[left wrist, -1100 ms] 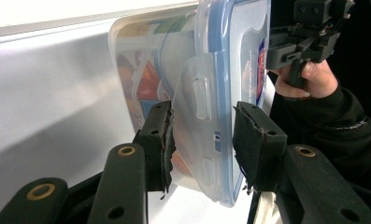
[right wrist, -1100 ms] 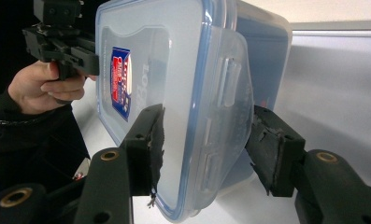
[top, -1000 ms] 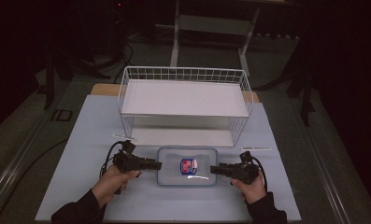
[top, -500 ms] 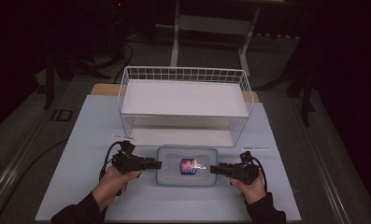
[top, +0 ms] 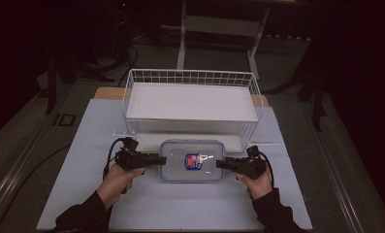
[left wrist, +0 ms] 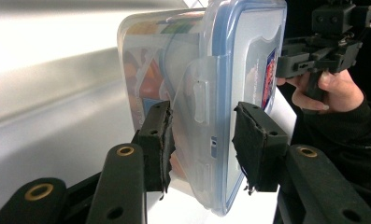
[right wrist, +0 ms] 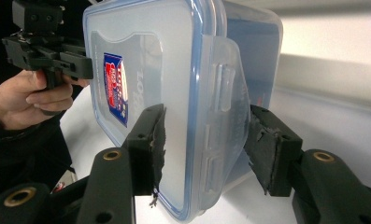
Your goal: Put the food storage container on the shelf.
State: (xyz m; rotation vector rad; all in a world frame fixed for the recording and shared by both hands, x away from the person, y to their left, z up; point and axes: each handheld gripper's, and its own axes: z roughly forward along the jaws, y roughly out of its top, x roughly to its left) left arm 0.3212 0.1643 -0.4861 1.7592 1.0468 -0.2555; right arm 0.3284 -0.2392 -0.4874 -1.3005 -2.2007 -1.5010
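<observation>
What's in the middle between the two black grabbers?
The clear lidded container lies between the left gripper and the right gripper, one at each short end. The high view shows this.

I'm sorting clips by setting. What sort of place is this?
Probably a lab or workshop bench set up for recording, not a home kitchen: a pale mat covers the table, a white wire basket stands on it, and the dark floor behind holds cables and a metal stand.
</observation>
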